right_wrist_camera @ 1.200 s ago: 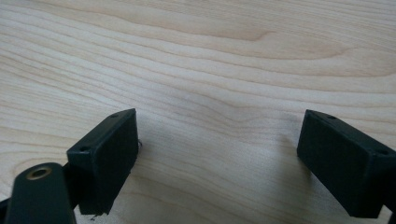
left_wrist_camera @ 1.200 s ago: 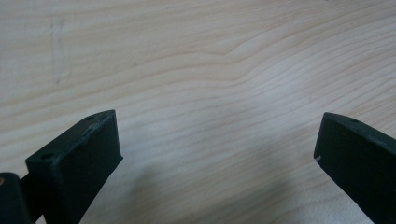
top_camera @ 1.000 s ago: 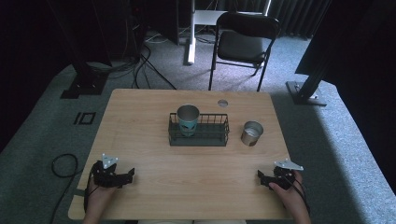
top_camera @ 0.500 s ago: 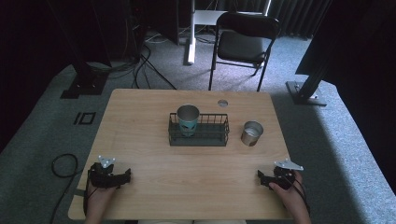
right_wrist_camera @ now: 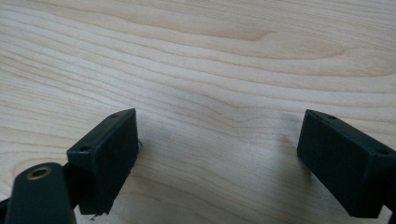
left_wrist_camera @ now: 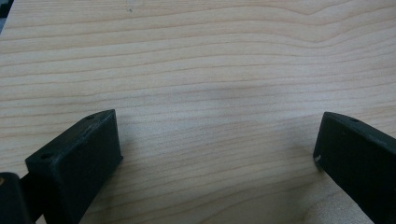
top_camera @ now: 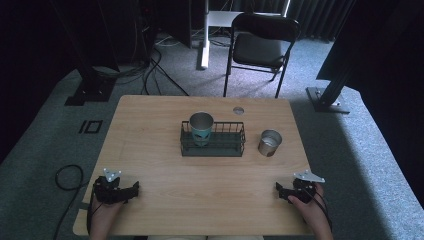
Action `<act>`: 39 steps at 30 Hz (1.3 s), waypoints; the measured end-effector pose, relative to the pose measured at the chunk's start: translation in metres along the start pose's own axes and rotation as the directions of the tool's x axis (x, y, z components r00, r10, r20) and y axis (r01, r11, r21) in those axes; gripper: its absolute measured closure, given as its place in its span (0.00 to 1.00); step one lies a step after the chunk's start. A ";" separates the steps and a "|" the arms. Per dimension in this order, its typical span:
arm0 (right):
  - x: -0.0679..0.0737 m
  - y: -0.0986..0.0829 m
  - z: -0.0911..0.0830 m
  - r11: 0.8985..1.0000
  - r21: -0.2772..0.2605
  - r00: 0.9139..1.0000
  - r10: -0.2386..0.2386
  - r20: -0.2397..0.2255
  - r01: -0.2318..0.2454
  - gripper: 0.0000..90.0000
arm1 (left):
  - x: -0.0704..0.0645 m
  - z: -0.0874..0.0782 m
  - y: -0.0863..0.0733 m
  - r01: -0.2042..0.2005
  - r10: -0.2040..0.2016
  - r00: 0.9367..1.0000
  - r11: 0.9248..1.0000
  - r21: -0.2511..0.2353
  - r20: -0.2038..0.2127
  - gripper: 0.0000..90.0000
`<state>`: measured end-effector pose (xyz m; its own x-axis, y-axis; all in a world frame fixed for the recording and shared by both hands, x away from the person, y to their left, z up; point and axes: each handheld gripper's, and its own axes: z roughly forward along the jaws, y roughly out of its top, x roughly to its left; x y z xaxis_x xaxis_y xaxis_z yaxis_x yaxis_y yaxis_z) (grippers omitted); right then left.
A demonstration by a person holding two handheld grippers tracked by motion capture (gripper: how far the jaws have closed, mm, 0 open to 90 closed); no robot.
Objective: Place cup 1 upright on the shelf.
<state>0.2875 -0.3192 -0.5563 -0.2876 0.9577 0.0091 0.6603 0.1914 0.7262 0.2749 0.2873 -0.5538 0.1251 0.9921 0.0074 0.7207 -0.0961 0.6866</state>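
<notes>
one steel cup [top_camera: 201,128] stands upright in the wire basket [top_camera: 213,139] mid-table, the second steel cup [top_camera: 269,142] waits just right of it on the table [top_camera: 150,130], so that one looks left to do. left tongs [top_camera: 131,189] and right tongs [top_camera: 280,190] rest near the front edge, both spread apart, empty, with open wood ahead.
</notes>
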 end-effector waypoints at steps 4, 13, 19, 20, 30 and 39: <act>0.000 0.000 0.000 1.000 0.000 1.000 0.000 0.000 0.000 0.14 | 0.001 0.000 0.000 -0.004 0.004 1.000 1.000 0.001 0.004 0.01; 0.000 0.000 0.000 1.000 0.004 1.000 -0.006 -0.008 0.006 0.13 | 0.002 0.001 0.001 -0.005 0.005 1.000 1.000 0.000 0.006 0.01; -0.001 0.000 0.000 1.000 0.004 1.000 -0.013 -0.016 0.013 0.13 | 0.002 0.001 0.001 -0.005 0.005 1.000 1.000 -0.001 0.007 0.01; -0.001 0.000 0.000 1.000 0.004 1.000 -0.013 -0.017 0.013 0.13 | 0.002 0.001 0.001 -0.006 0.006 1.000 1.000 -0.001 0.007 0.01; -0.001 0.000 0.000 1.000 0.003 1.000 -0.013 -0.017 0.013 0.13 | 0.002 0.003 0.003 -0.005 0.005 1.000 1.000 -0.001 0.005 0.01; -0.002 0.002 0.001 0.999 -0.009 0.999 -0.032 -0.016 0.032 0.15 | 0.002 0.003 0.004 -0.005 0.005 1.000 1.000 0.001 0.005 0.01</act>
<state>0.2906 -0.3205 -0.5557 -0.3197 0.9475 -0.0034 0.6442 0.2199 0.7325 0.2804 0.2889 -0.5536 0.1327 0.9911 0.0071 0.7205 -0.1014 0.6860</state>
